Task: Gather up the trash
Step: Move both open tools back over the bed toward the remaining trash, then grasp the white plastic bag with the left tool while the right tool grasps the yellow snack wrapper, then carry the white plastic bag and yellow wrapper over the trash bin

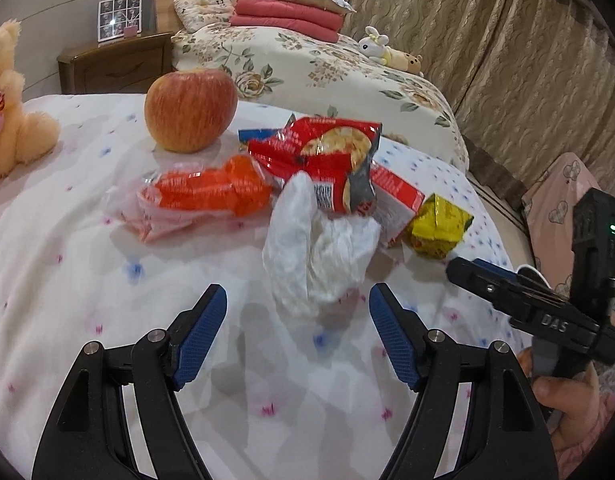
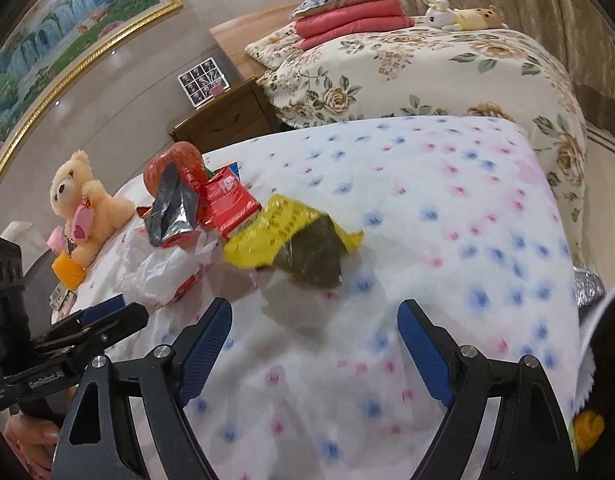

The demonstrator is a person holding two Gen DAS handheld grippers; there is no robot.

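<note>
Both your grippers, left (image 1: pixel 297 312) and right (image 2: pixel 315 330), gape wide, empty, over spotted bedspread (image 1: pixel 87 272). Wrappers (image 1: pixel 327 168) heaped ahead; floral bed (image 1: pixel 327 72), curtains (image 1: pixel 507 40) behind.

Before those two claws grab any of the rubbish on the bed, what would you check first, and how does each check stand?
1. Left gripper open and empty: ok.
2. Right gripper open and empty: ok.
3. White bag lined up ahead of the left gripper: ok.
4. Yellow wrapper ahead of the right gripper: ok, though not yet between the fingers.
5. Apple apart from the trash, so it stays: ok in the left view.
6. A bin to drop things in: cannot tell, none in view.
</note>
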